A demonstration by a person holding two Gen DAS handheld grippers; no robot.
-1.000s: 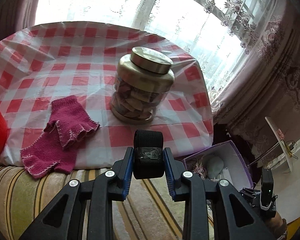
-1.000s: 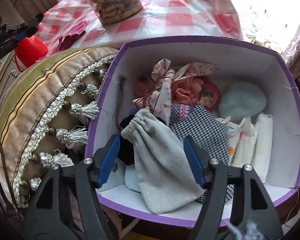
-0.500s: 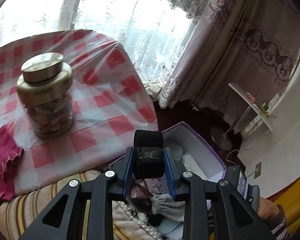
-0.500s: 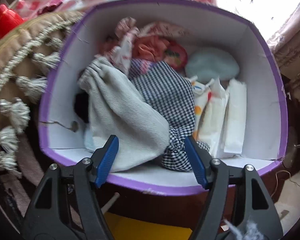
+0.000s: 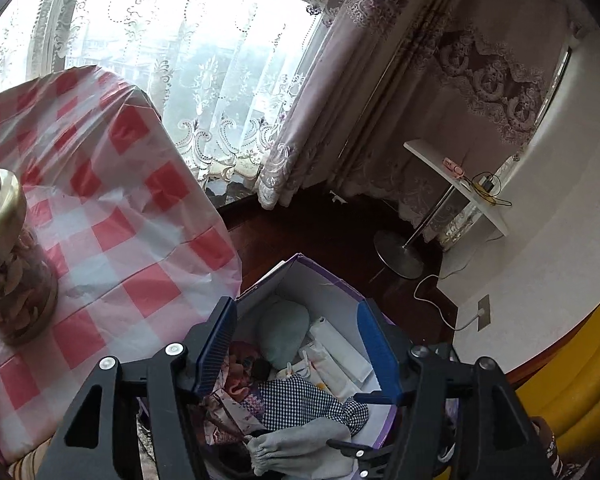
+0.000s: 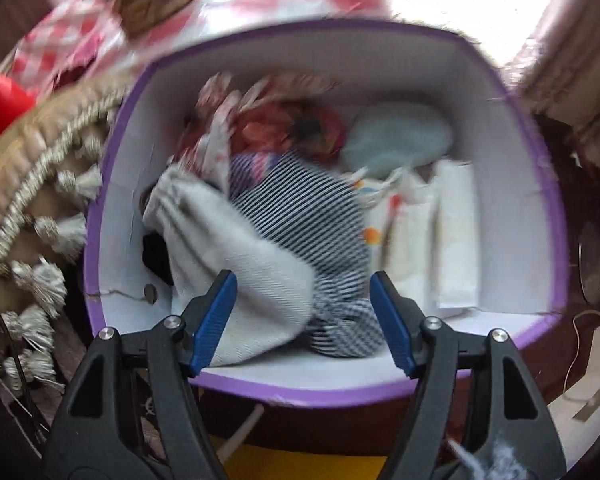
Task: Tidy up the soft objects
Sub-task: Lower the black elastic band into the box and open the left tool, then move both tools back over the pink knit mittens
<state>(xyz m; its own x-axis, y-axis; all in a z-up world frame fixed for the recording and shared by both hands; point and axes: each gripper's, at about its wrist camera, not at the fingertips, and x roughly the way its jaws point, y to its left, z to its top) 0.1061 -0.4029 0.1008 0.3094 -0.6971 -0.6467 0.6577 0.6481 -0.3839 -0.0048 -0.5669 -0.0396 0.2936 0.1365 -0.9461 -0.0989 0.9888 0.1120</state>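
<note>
Left-wrist view: we see the left gripper [image 5: 300, 344] poised above the purple-rimmed box [image 5: 332, 280], which stands on the dark floor beside the table with the red-and-white checked cloth [image 5: 112, 240]. Its jaws have just been opening and now stand apart with nothing between them. A small dark object [image 5: 261, 369], which we take to be the black band, lies in the box on the pink fabric, just beside the pale blue pad [image 5: 284, 330]. A lidded glass jar [image 5: 8, 264] stands on the cloth at left.

Right-wrist view (motion-blurred): we see the right gripper [image 6: 302, 320] over the near rim of the same box [image 6: 380, 392], its blue pads apart and clasping nothing. Below it lie a grey drawstring pouch [image 6: 236, 264] and a black-and-white checked cloth [image 6: 300, 208], touching each other; white packets [image 6: 456, 232] stand along the right wall. A tasselled cushion [image 6: 40, 184] adjoins the box at left.
</note>
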